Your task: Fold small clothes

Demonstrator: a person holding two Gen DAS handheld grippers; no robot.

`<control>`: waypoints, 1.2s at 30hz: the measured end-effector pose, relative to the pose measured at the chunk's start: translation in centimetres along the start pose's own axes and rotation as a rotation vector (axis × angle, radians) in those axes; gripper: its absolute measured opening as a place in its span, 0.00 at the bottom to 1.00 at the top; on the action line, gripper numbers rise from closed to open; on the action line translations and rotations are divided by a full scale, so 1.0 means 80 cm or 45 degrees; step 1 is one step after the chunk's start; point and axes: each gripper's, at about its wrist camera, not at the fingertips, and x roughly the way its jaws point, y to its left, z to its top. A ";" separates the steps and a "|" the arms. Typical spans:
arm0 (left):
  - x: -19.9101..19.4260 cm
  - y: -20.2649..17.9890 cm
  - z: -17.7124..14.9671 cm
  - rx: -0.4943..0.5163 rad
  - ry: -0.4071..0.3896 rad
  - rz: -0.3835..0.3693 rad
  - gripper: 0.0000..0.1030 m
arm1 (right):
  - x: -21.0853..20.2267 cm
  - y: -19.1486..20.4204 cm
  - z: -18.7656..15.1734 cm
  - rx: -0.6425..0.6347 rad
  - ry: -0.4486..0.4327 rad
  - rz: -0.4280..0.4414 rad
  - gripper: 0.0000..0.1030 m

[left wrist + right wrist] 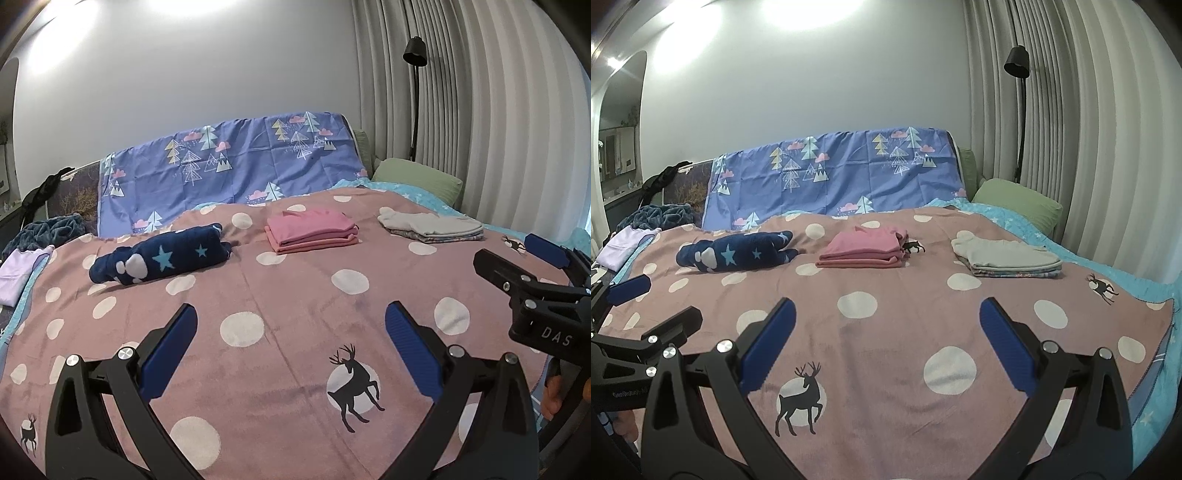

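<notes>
Small clothes lie in a row across the far half of the pink blanket [280,295], and we take them from left to right. At the far left edge a pale lilac garment [14,273] is cut off by the frame, with a rumpled dark teal fleece [48,229] behind it. Next comes the navy star-print garment [162,258], a fluffy roll whose long axis runs left to right and tilts away toward the right; we cannot tell which end is the neck. In the middle sits the pink folded stack [312,230], flat and squarish, its folded edges facing us. In the right wrist view it hides most of a printed deer behind it. To the right lies the grey folded stack [432,225], soft and rounded on top, over a patterned layer whose print is too small to make out.

The blanket is plush, with white dots and black deer on moons. Behind it hangs a smooth blue sheet [229,166] with trees, then a green pillow [417,177], a black lamp [415,51] and pleated curtains [480,110].

Our left gripper [291,349] hovers over the near blanket with its blue ribbed pads spread wide, holding nothing. Our right gripper [886,343] hangs the same way, fingers apart and empty. Each shows at the edge of the other's view, partly cut off.
</notes>
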 end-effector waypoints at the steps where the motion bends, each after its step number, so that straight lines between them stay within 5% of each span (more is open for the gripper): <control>1: 0.000 0.000 -0.001 0.005 0.002 0.000 0.99 | 0.000 0.001 0.000 -0.001 0.001 -0.001 0.98; 36: 0.001 0.008 -0.006 0.013 0.020 -0.009 0.99 | 0.014 0.010 -0.010 -0.006 0.032 0.009 0.98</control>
